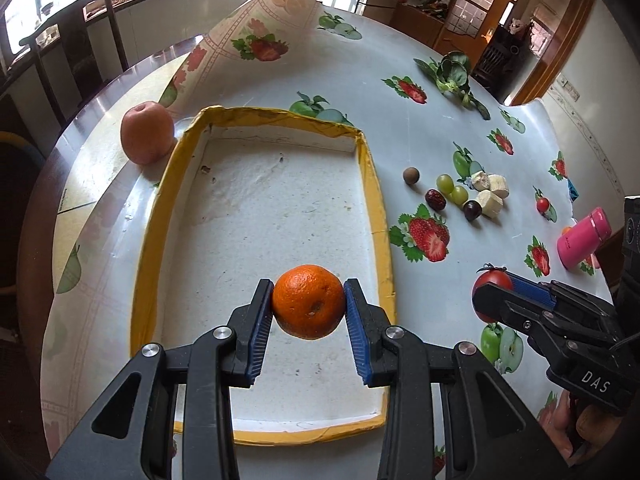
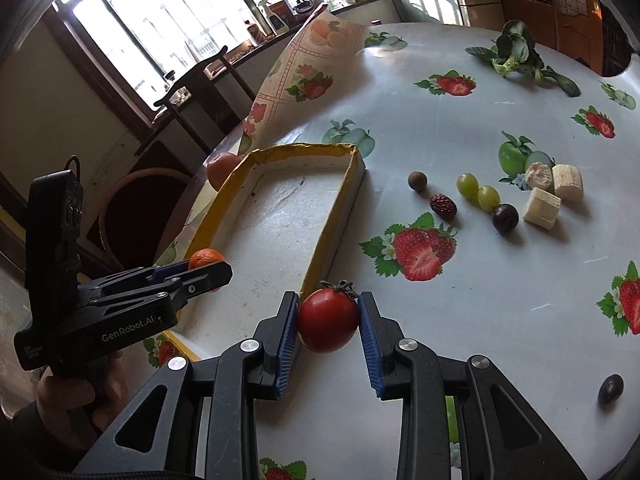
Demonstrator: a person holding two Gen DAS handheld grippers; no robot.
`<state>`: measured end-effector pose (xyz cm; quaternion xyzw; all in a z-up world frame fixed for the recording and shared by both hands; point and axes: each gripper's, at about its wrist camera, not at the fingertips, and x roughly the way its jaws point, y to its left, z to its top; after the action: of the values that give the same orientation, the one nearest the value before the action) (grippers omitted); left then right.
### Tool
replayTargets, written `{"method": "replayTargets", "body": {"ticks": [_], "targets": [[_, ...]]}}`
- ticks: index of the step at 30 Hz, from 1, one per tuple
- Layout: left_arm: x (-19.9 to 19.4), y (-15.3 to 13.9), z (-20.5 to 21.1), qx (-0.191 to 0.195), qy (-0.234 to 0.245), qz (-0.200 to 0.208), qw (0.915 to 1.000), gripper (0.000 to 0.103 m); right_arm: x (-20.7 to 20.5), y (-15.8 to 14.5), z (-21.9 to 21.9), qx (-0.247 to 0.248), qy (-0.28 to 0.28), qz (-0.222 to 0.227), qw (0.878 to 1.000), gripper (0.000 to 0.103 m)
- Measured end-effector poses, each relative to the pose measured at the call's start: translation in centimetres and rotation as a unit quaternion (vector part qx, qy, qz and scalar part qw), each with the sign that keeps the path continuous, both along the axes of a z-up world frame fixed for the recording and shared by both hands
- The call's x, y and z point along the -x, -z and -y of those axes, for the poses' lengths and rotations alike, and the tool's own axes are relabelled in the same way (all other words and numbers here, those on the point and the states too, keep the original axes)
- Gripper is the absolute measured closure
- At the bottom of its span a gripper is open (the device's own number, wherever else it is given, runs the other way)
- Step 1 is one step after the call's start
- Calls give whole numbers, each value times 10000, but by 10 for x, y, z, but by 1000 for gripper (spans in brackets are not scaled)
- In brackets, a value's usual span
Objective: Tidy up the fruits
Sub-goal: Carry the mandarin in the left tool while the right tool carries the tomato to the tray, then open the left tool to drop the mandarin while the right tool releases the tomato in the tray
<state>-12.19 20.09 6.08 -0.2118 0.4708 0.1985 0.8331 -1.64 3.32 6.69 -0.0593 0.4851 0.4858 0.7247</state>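
Observation:
My left gripper (image 1: pixel 309 304) is shut on an orange mandarin (image 1: pixel 309 301), held above the near part of a shallow yellow-rimmed tray (image 1: pixel 378 200) with a white floor. My right gripper (image 2: pixel 329 320) is shut on a red tomato (image 2: pixel 329 320) with a dark stem, just right of the tray's near right corner (image 2: pixel 320 248). In the left wrist view the right gripper (image 1: pixel 496 292) and its tomato (image 1: pixel 490 282) sit to the tray's right. The right wrist view shows the left gripper (image 2: pixel 208 270) with the mandarin (image 2: pixel 206 258) over the tray's left side. An apple (image 1: pixel 147 133) rests outside the tray's far left corner.
Right of the tray lie green grapes (image 1: pixel 451 188), a brown round fruit (image 1: pixel 411 176), a red date (image 1: pixel 435 199), a dark grape (image 1: pixel 472 210) and banana chunks (image 1: pixel 490 192). A leafy green (image 1: pixel 454 74) lies far back; a pink bottle (image 1: pixel 584 238) at right. Another dark grape (image 2: pixel 611 389) lies near right. The tablecloth (image 1: pixel 256 32) curls up behind.

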Motion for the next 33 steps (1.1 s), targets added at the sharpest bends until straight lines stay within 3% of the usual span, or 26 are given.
{"method": "replayTargets", "body": {"ticks": [7, 14, 25, 28, 29, 30, 33], "targets": [[16, 16, -28, 51, -213, -126, 9997, 70, 26, 5, -45, 5, -422, -60, 9991, 73], [28, 36, -39, 143, -256, -312, 9991, 70, 62, 41, -87, 439, -986, -114, 9941, 73], [30, 66, -32, 263, -97, -634, 9976, 70, 82, 83, -106, 1046, -1364, 8, 9851, 72], [31, 69, -29, 207, -44, -674, 9975, 70, 82, 84, -104, 1009, -1346, 4, 9857, 71], [30, 69, -29, 188, -27, -700, 9974, 69, 83, 84, -104, 1020, -1350, 24, 9856, 71], [29, 68, -29, 194, -27, -720, 9972, 69, 84, 84, -104, 1044, -1355, 65, 9852, 63], [30, 65, -31, 328, -69, -649, 9973, 58, 87, 79, -103, 986, -1375, 119, 9855, 51]]}}
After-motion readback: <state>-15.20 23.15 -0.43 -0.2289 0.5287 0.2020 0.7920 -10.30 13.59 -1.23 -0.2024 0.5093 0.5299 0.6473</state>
